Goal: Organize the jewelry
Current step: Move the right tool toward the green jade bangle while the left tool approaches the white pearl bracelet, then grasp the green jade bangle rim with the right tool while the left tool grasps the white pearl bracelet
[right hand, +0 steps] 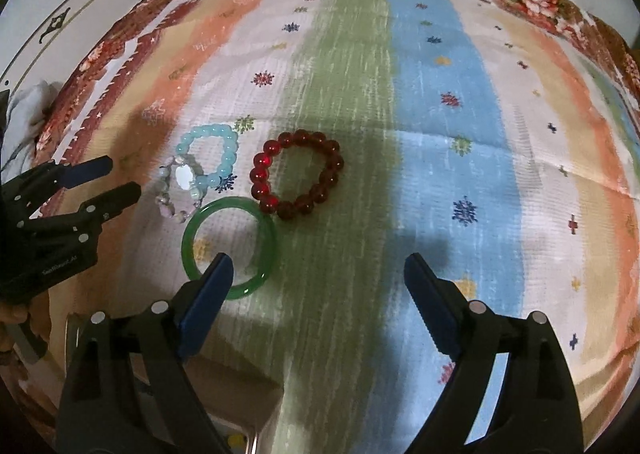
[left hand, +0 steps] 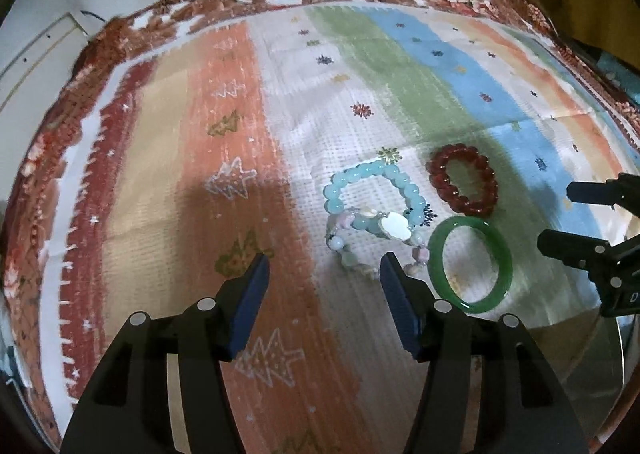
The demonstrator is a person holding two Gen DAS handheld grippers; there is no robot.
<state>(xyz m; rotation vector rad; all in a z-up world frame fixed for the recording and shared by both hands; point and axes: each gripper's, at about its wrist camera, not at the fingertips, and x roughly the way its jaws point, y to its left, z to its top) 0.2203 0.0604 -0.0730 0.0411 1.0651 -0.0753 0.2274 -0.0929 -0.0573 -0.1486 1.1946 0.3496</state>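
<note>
- From my left wrist camera I see the left hand-held gripper [left hand: 324,266] half open with nothing between its blue pads, and the pale mixed-stone bracelet [left hand: 368,242] just ahead.
- Only my right wrist camera shows the right hand-held gripper [right hand: 319,268] spread wide and empty, its left pad overlapping the smooth green bangle [right hand: 229,244].
- The glossy red bead bracelet [right hand: 298,174] lies at 1 o'clock of the bangle, the milky blue bead bracelet [right hand: 210,154] at 11 o'clock.
- All rest on the striped woven cloth [right hand: 432,102].
</note>
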